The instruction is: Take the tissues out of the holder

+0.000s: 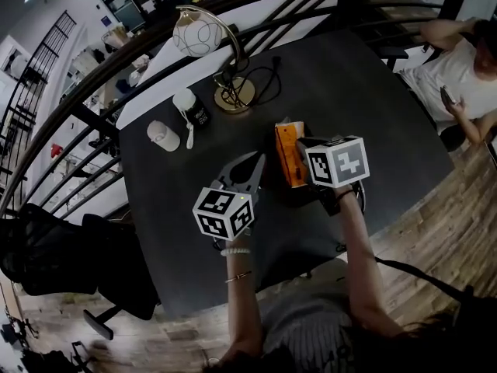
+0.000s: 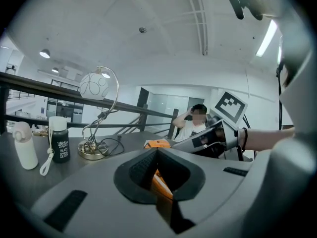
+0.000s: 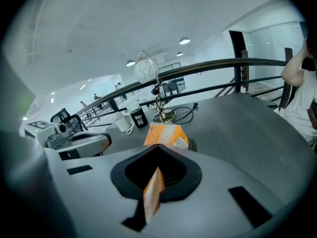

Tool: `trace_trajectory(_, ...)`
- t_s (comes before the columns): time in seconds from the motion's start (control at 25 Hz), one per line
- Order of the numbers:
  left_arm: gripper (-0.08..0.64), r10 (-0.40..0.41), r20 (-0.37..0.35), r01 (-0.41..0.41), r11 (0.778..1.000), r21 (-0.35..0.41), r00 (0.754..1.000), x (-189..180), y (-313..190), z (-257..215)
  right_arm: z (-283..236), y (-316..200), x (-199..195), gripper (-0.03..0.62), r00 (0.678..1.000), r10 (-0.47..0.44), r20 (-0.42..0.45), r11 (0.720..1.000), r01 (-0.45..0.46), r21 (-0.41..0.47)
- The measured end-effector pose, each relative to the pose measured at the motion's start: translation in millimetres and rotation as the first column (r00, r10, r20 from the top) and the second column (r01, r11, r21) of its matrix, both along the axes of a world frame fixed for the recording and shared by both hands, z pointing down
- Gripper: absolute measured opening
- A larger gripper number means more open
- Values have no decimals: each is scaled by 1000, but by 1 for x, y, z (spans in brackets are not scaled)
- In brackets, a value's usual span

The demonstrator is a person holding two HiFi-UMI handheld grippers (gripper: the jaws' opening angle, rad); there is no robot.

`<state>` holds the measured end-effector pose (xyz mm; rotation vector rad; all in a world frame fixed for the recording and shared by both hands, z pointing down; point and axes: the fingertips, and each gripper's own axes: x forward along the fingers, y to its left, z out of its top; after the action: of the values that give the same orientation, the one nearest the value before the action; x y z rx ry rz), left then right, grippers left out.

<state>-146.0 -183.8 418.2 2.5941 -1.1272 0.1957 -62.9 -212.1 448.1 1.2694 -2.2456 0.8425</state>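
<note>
Since the right gripper (image 3: 158,150) is shut tight on a thin orange-and-white tissue packet (image 3: 152,197) and the left gripper (image 2: 157,152) is pinched on the upright orange tissue pack (image 1: 288,155) on the dark table (image 1: 373,107), I'd lift R straight up, L bracing, w/o twisting.

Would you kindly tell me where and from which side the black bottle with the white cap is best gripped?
Grip the black bottle round its dark body, below the white cap, coming in level from the person's side of the table. It stands upright and round, flanked by the white bottle and the lamp base, so that side looks freest; mind the white strap hanging there.
</note>
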Motion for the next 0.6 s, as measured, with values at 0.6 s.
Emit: trace_trajectory(0.6, 8, 114, 13, -115, 991, 68, 993, 32, 15, -25, -63, 24, 47, 12, 989, 118, 91, 980, -131, 153)
